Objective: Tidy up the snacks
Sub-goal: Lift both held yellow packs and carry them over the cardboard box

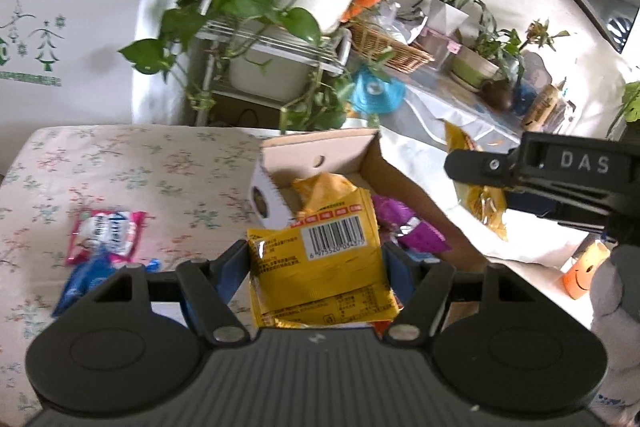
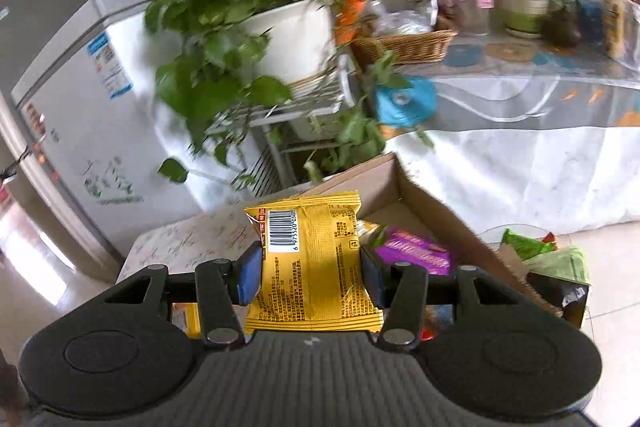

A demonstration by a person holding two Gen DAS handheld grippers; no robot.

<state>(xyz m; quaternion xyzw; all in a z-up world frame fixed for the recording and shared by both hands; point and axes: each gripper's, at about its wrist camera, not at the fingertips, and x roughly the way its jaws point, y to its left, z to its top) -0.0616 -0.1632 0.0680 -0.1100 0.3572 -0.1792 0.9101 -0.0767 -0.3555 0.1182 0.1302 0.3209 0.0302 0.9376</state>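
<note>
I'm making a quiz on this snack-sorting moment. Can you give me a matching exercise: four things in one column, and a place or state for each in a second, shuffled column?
Things:
1. yellow packet with barcode
2. purple packet
3. pink packet
4. wicker basket

Places or states:
A. lying inside the cardboard box
B. lying on the flowered tablecloth, outside the box
C. clamped between the fingers of the left gripper
D. standing on the far table, among the potted plants

Pairs: 1-C, 2-A, 3-B, 4-D
</note>
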